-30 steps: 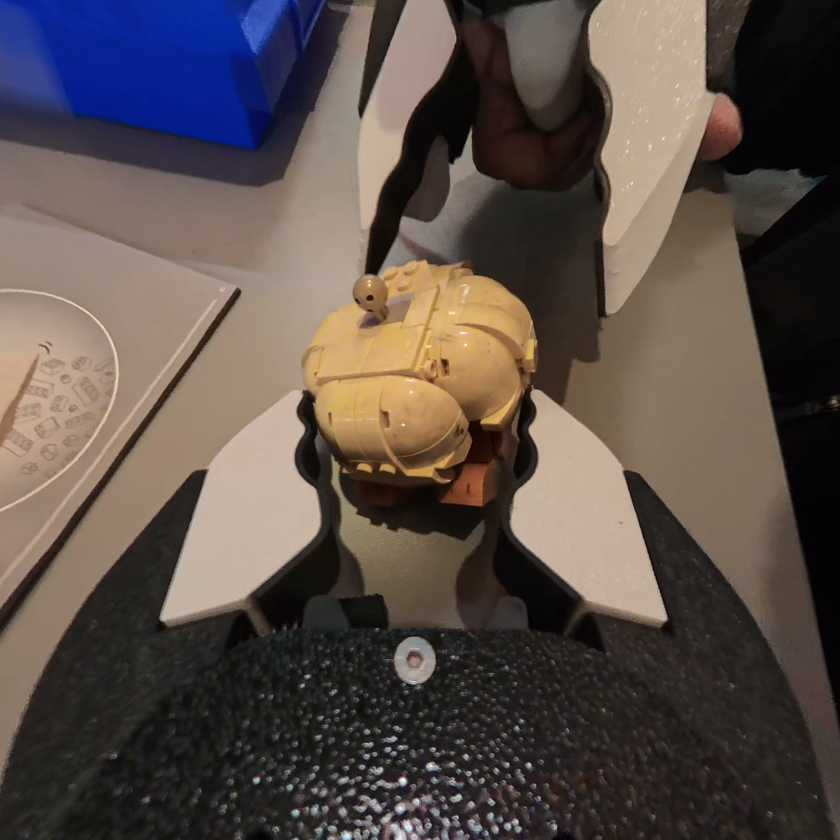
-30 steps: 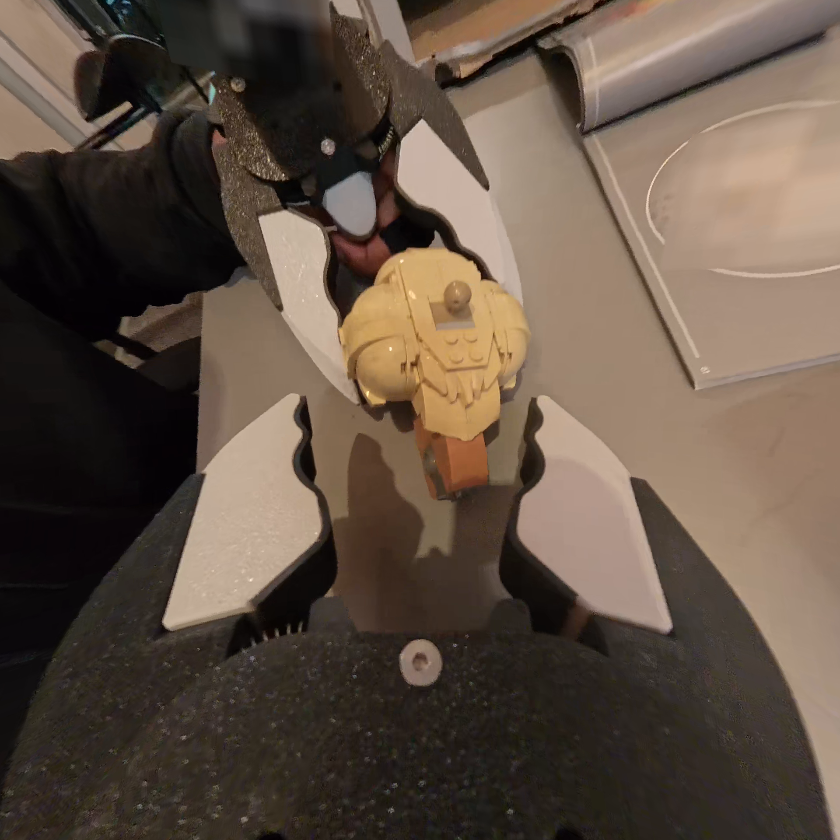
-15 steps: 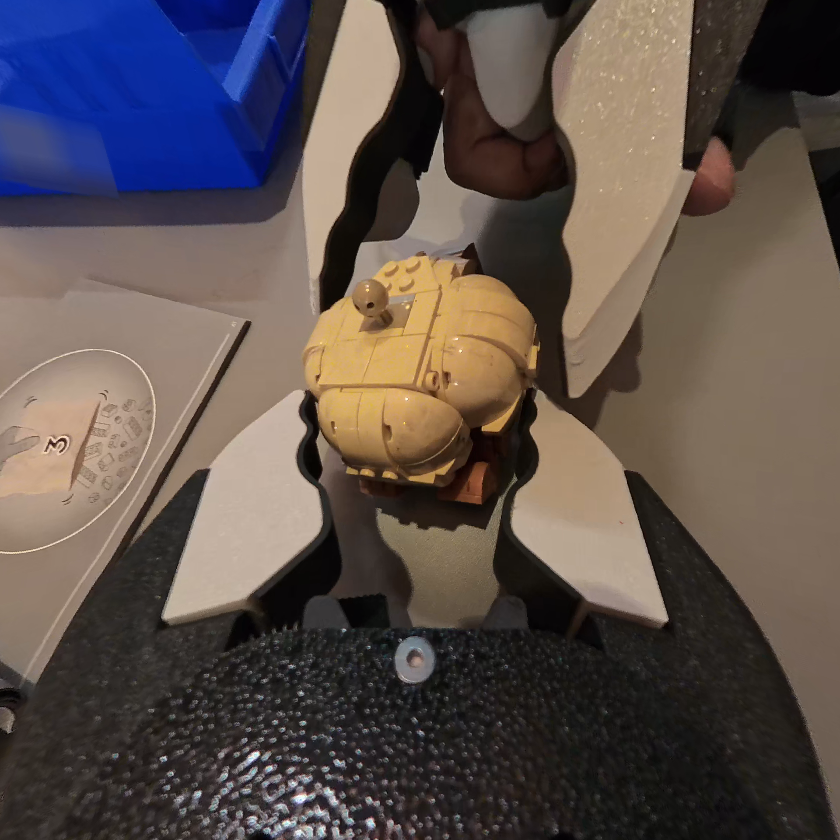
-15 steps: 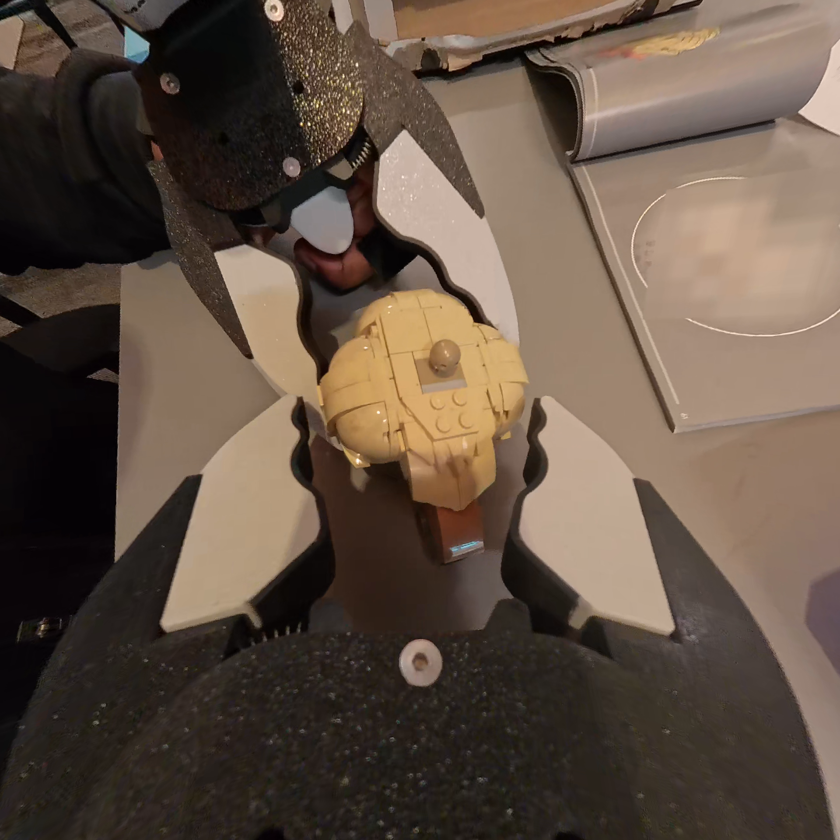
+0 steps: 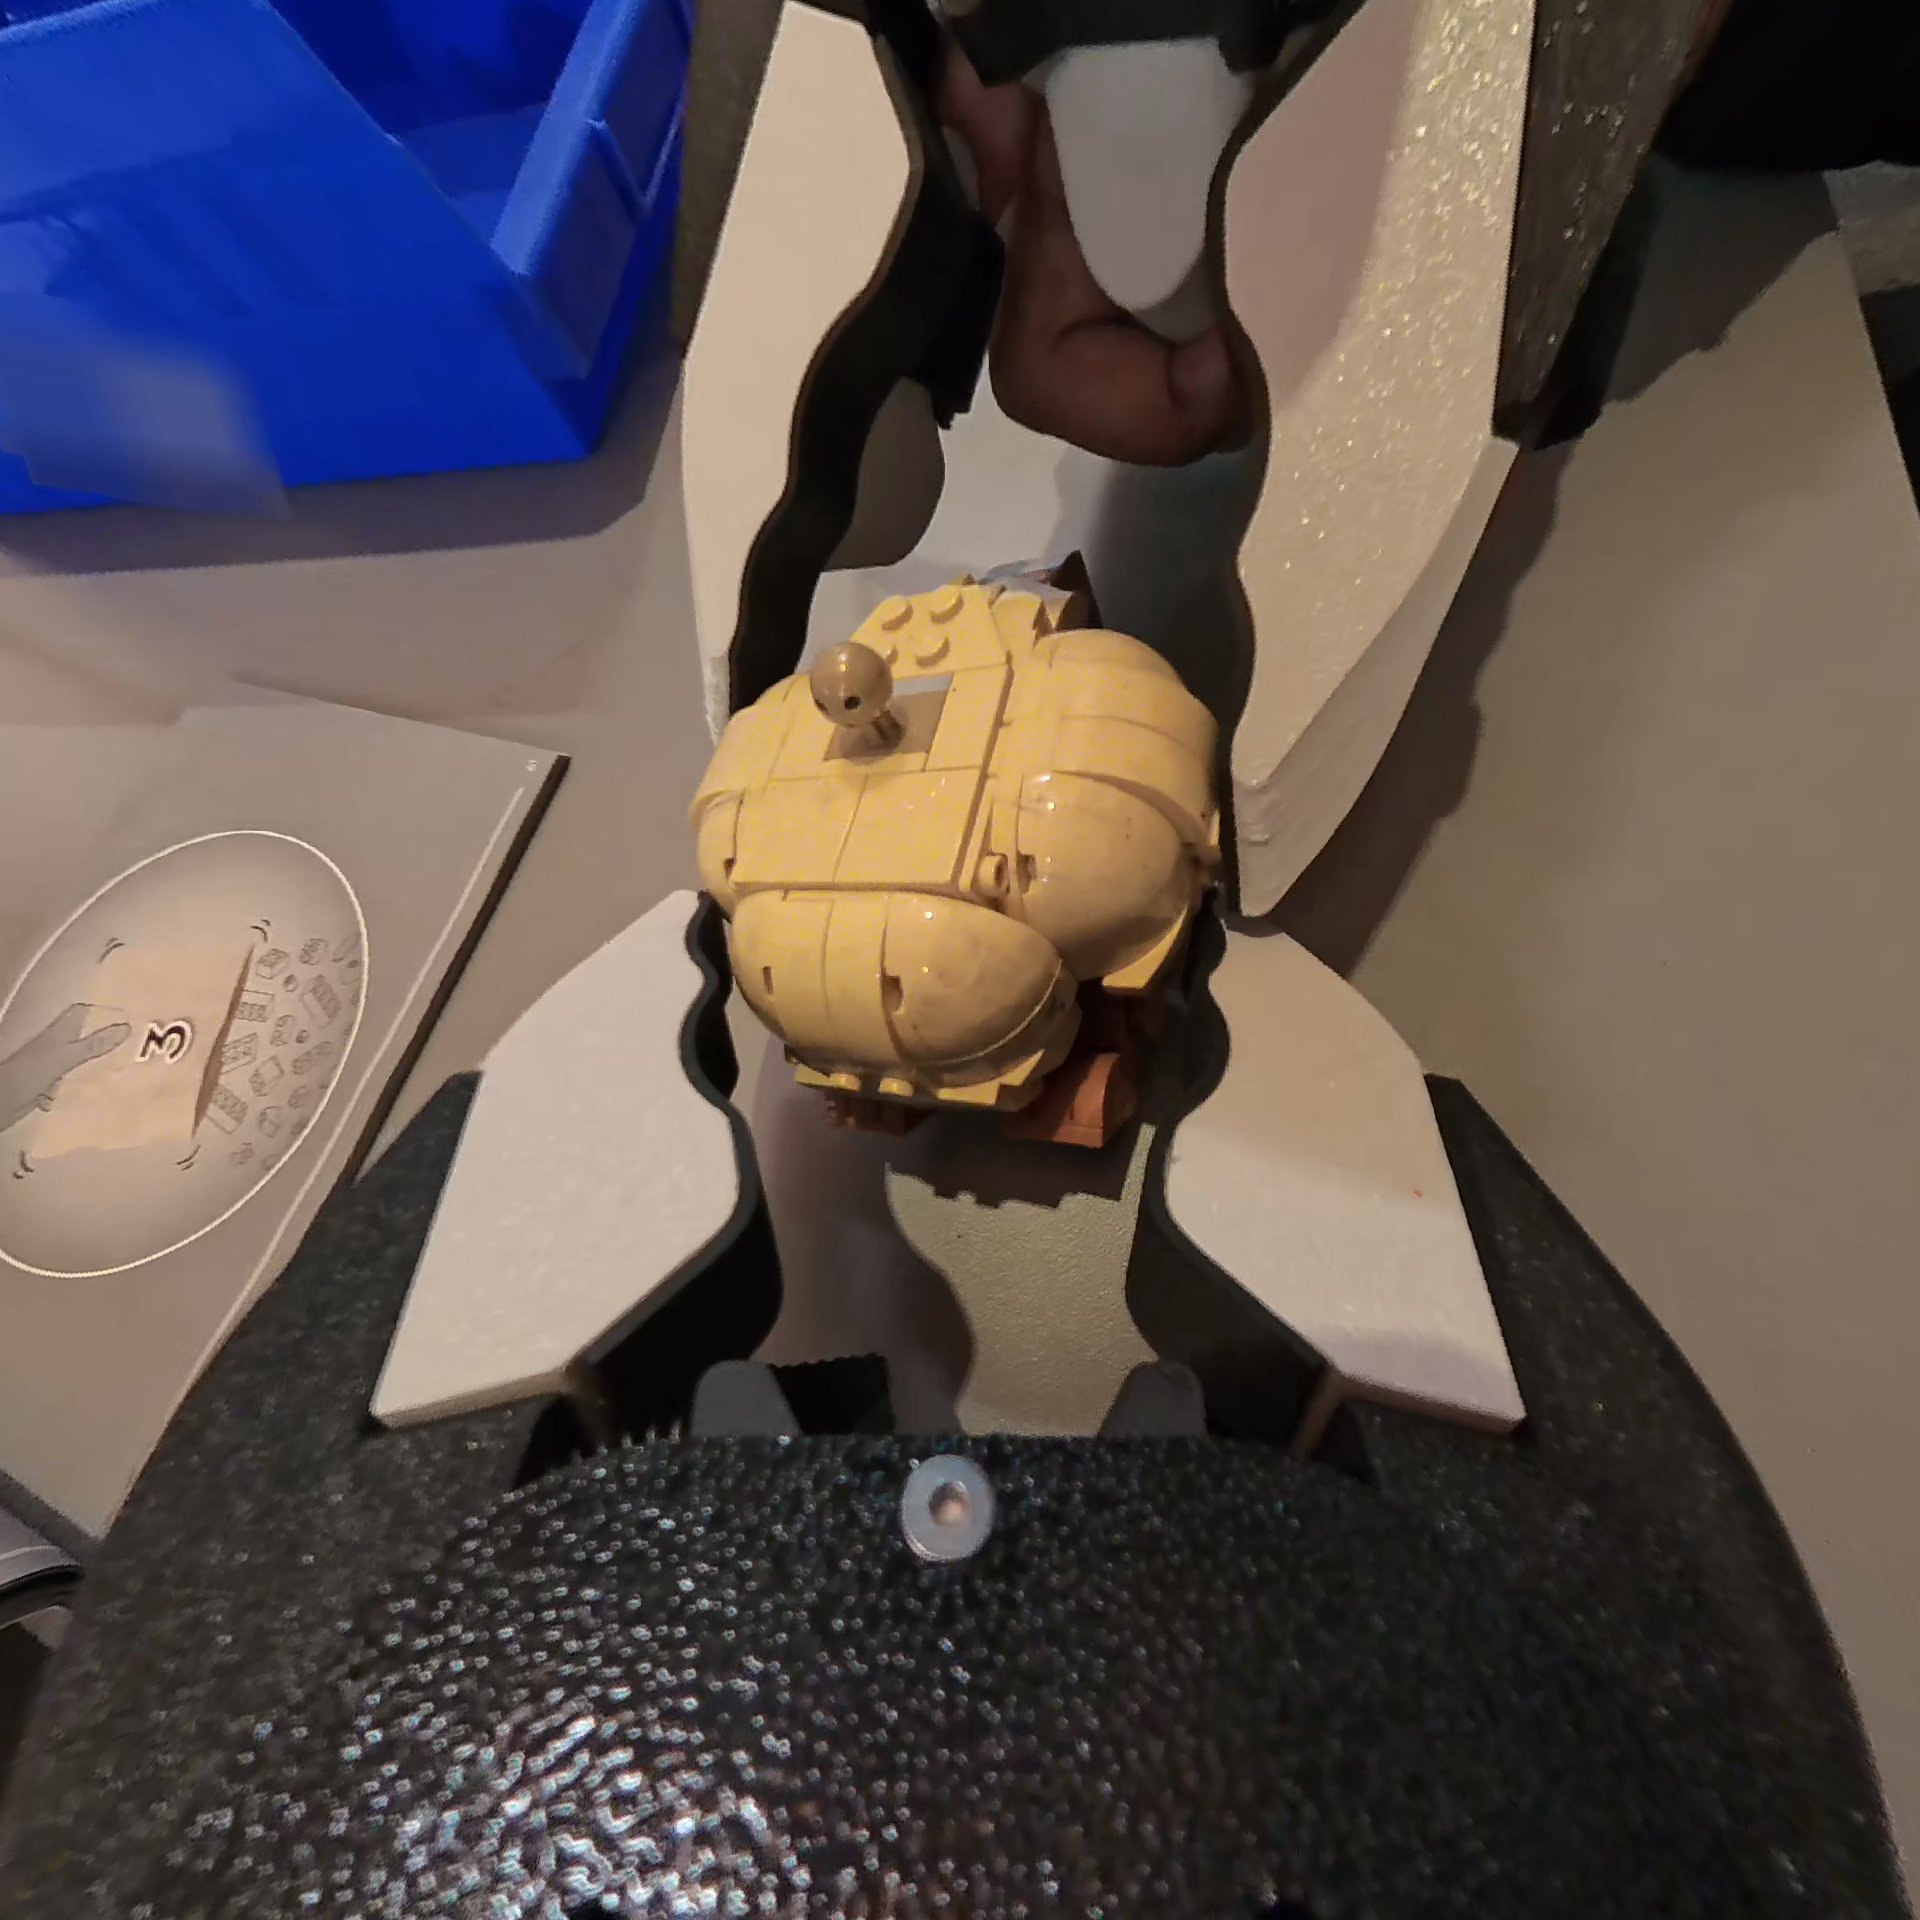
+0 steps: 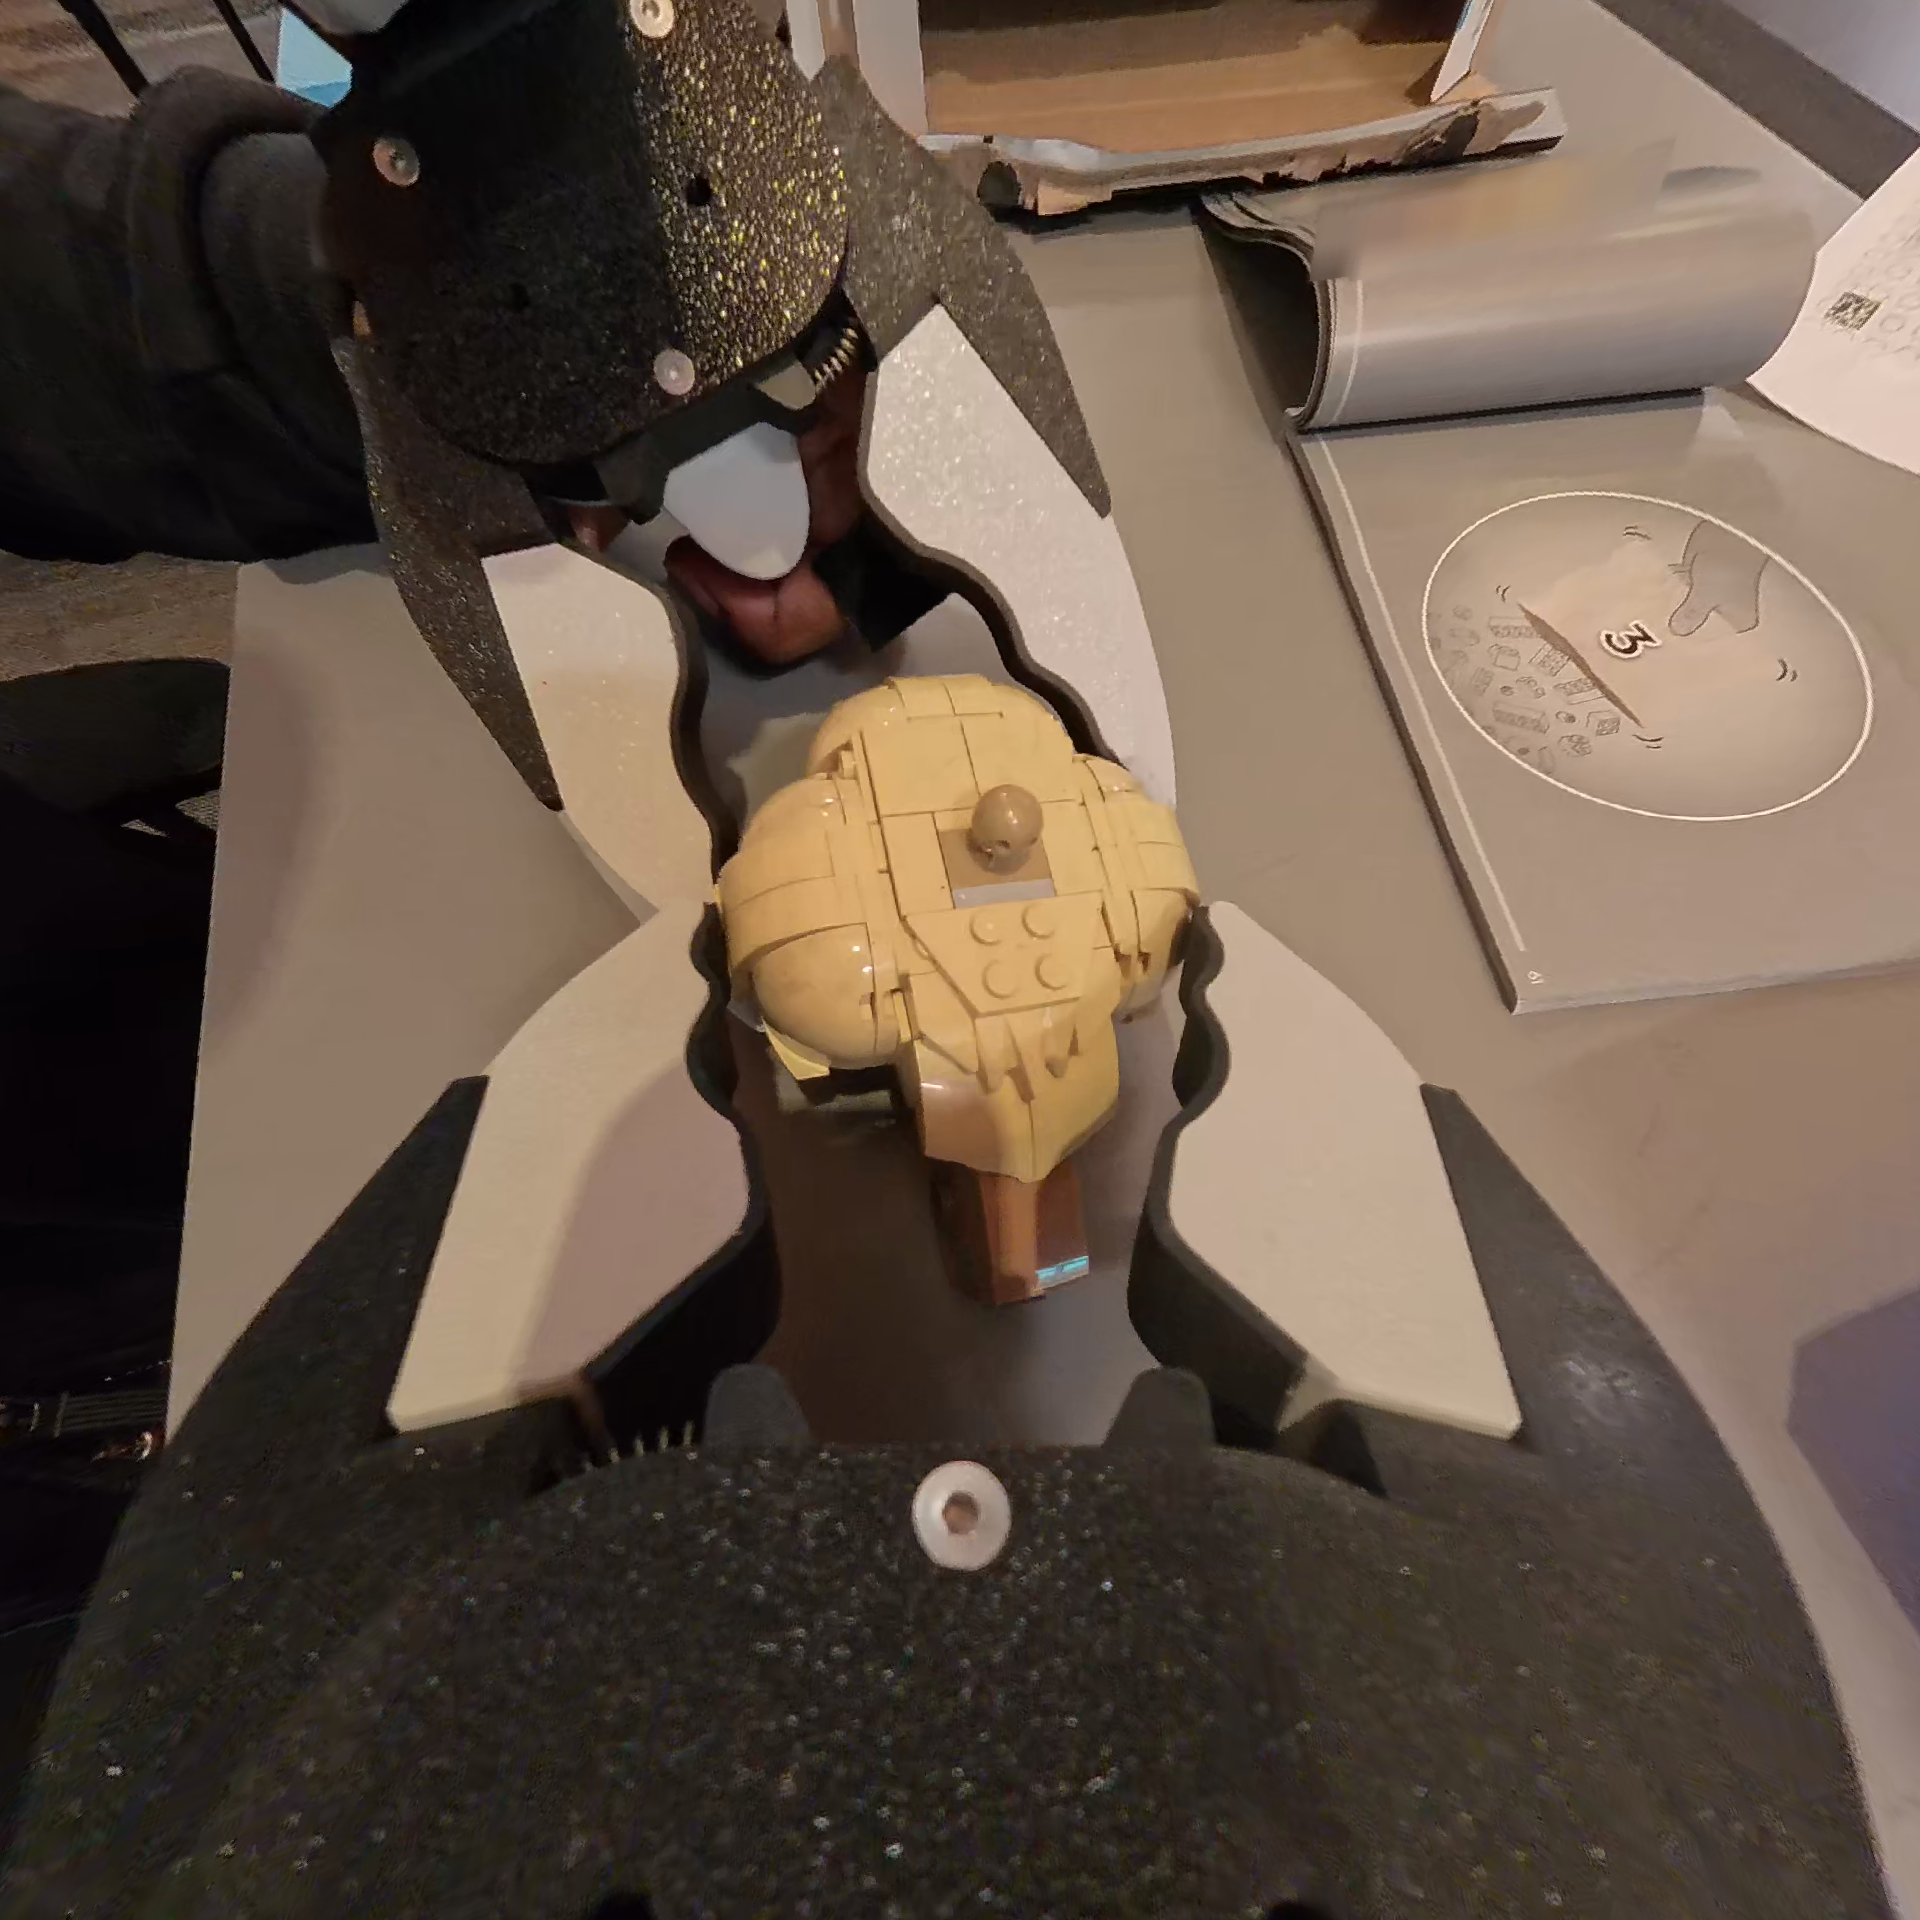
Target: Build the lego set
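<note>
Tan brick model (image 5: pixel 956 883) – one – pinched by two tongs, left (image 5: pixel 961 935), right (image 6: pixel 951 956).

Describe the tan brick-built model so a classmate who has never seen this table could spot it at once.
On the grey table, right of the blue bin and open booklet, the left tool and right tool face each other. Between their fingers is the tan brick-built model: bulbous, ball knob on top, brown bricks beneath, unlike its flat grey neighbours.

One tan brick model (image 5: pixel 956 883), one blue bin (image 5: pixel 312 239), one booklet (image 5: pixel 208 1039) (open), two grippers.
</note>
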